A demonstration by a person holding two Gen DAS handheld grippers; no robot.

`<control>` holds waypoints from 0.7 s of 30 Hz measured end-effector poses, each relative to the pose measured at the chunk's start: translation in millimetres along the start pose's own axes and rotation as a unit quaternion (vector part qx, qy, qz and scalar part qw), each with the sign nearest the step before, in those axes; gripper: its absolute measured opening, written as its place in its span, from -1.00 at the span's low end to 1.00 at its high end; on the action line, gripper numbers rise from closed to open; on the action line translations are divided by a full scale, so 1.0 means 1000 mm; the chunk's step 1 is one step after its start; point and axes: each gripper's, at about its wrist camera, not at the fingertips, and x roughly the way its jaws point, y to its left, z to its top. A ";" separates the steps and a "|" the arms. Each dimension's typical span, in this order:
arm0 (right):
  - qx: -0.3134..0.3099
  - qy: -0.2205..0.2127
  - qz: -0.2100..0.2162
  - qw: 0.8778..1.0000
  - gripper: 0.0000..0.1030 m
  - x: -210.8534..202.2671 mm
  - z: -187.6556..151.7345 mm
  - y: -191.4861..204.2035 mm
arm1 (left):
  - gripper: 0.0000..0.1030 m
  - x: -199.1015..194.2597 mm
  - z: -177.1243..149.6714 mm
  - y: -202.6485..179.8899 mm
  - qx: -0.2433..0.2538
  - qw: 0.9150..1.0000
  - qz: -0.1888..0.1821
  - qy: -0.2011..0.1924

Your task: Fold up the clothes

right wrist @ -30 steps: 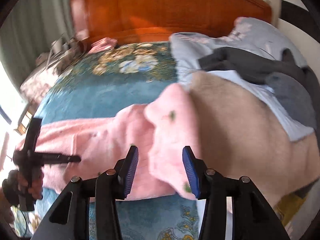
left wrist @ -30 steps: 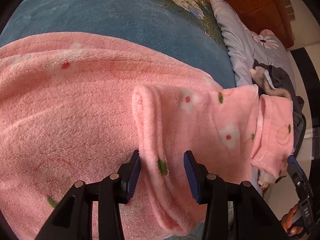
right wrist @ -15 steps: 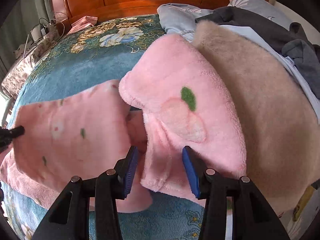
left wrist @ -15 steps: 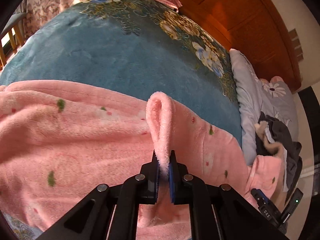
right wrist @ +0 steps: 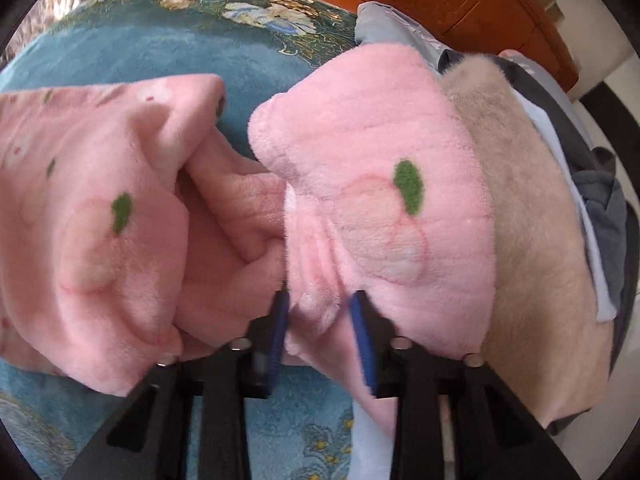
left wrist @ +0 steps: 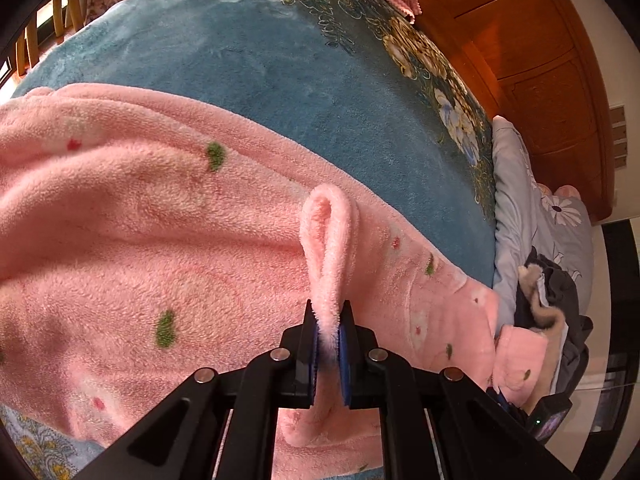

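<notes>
Pink fleece garment (left wrist: 140, 240) pinched in left hand-held gripper (left wrist: 328, 344); right unclear.

You get bright daylight from the window (left wrist: 28, 40) at upper left; strong fisheye bending with black corners. Your right view is motion-blurred, softest on the right gripper (right wrist: 320, 332).

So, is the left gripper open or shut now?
Shut. The left gripper pinches a raised fold of the pink garment; its blue pads press the fleece from both sides.

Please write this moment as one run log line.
left gripper: shut on pink fleece garment | right gripper: open around its edge | blue blanket: underneath
</notes>
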 end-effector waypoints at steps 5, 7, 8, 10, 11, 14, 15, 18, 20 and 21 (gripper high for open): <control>0.083 0.015 0.065 0.994 -0.92 -0.018 0.003 -0.041 | -0.80 -0.002 -0.001 0.005 -0.002 1.000 -0.006 0.006; 0.127 -0.001 0.112 0.986 -0.92 -0.039 0.006 -0.066 | -0.80 -0.002 0.000 0.006 -0.004 1.000 -0.008 0.007; 0.145 -0.013 0.134 0.980 -0.92 -0.051 0.007 -0.080 | -0.80 -0.002 0.000 0.006 -0.004 1.000 -0.009 0.008; 0.185 -0.037 0.180 0.965 -0.92 -0.072 0.011 -0.113 | -0.79 -0.003 -0.001 0.005 -0.002 1.000 -0.010 0.007; 0.204 -0.048 0.195 0.958 -0.92 -0.082 0.013 -0.130 | -0.79 -0.003 -0.001 0.004 0.000 1.000 -0.010 0.007; 0.281 -0.090 0.205 0.933 -0.92 -0.107 0.014 -0.196 | -0.79 -0.003 -0.001 0.002 0.008 1.000 -0.010 0.008; 0.317 -0.098 0.201 0.922 -0.92 -0.105 0.009 -0.220 | -0.79 -0.003 -0.002 0.001 0.009 1.000 -0.010 0.009; 0.406 -0.069 0.183 0.893 -0.92 -0.066 -0.006 -0.268 | -0.79 -0.001 -0.004 0.002 0.011 1.000 -0.007 0.016; 0.455 -0.030 0.168 0.874 -0.92 -0.028 -0.018 -0.292 | -0.79 -0.001 -0.005 0.002 0.016 1.000 -0.003 0.020; 0.465 -0.033 0.175 0.867 -0.91 -0.027 -0.022 -0.294 | -0.79 -0.002 -0.006 0.002 0.019 1.000 -0.001 0.021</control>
